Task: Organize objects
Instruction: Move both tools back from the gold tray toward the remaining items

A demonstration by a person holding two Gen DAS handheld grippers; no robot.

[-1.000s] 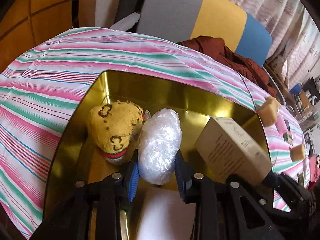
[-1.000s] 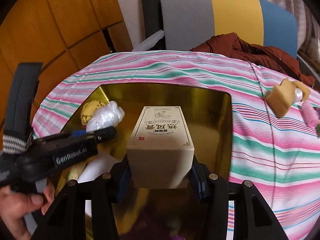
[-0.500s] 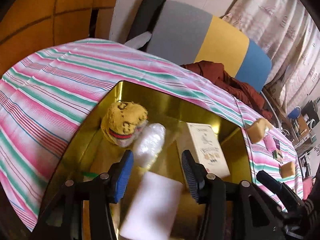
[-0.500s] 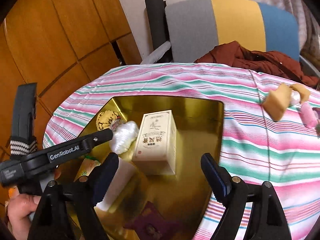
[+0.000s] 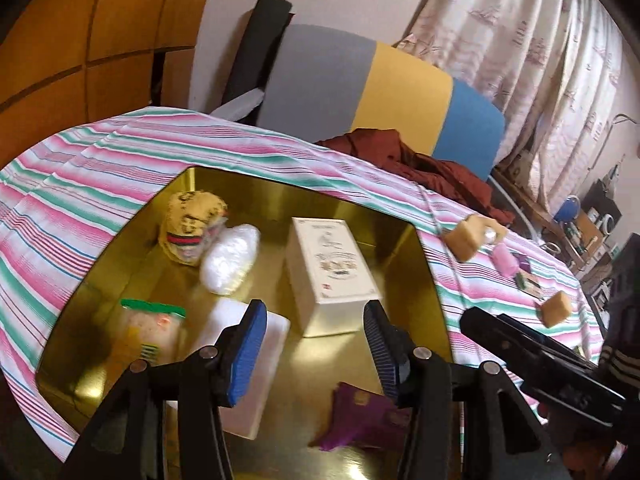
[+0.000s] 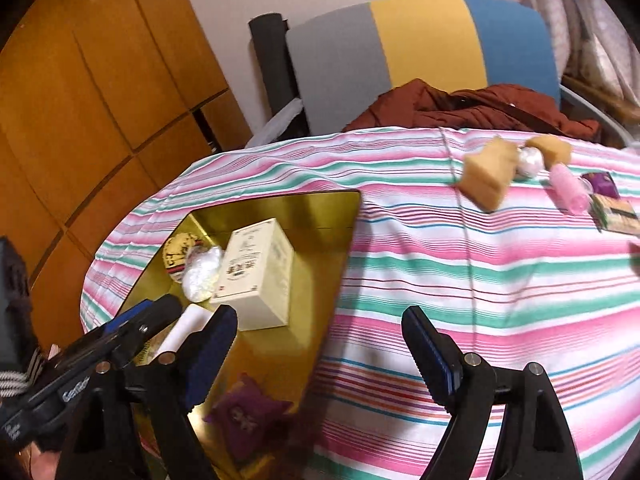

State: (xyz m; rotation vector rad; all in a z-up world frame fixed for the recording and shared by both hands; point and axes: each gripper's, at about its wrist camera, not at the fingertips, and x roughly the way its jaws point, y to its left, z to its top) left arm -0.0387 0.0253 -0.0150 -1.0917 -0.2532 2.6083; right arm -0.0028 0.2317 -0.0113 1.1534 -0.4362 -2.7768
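Left wrist view: left tongs (image 5: 314, 354) apart, nothing between the pads, hovering over the near part of the gold tray (image 5: 256, 190). The tray sits on the striped worktop (image 5: 80, 168). In the tray I count six things: one yellow knit pouch (image 5: 192, 224), one clear plastic bundle (image 5: 230, 258) touching it, one cream box (image 5: 332, 268) lying flat mid-tray, one white block (image 5: 256, 356) near the left pad, one green-topped packet (image 5: 150, 320) at the left, one purple pouch (image 5: 360, 412) at the near edge. The right tongs' black body (image 5: 532, 356) pokes in from the right. Loose on the cloth right of the tray: two tan blocks (image 5: 466, 236) (image 5: 556, 308), one pink item (image 5: 504, 258), and small dark bits, too blurred to name.

Right wrist view: right tongs (image 6: 320, 352) wide apart, empty, over the tray's right rim and bare cloth. Same tray (image 6: 336, 216) at the left, cream box (image 6: 256, 276), knit pouch (image 6: 178, 254), plastic bundle (image 6: 200, 272), purple pouch (image 6: 244, 412). White block (image 6: 182, 330) only partly visible; the green-topped packet is hidden here behind the left tongs (image 6: 132, 334). Shown only here: a second tan piece (image 6: 550, 150) behind a pale round thing (image 6: 530, 162), a small purple box (image 6: 604, 184) and a flat printed packet (image 6: 618, 216). A striped cuff (image 6: 16, 376) is at the left edge.
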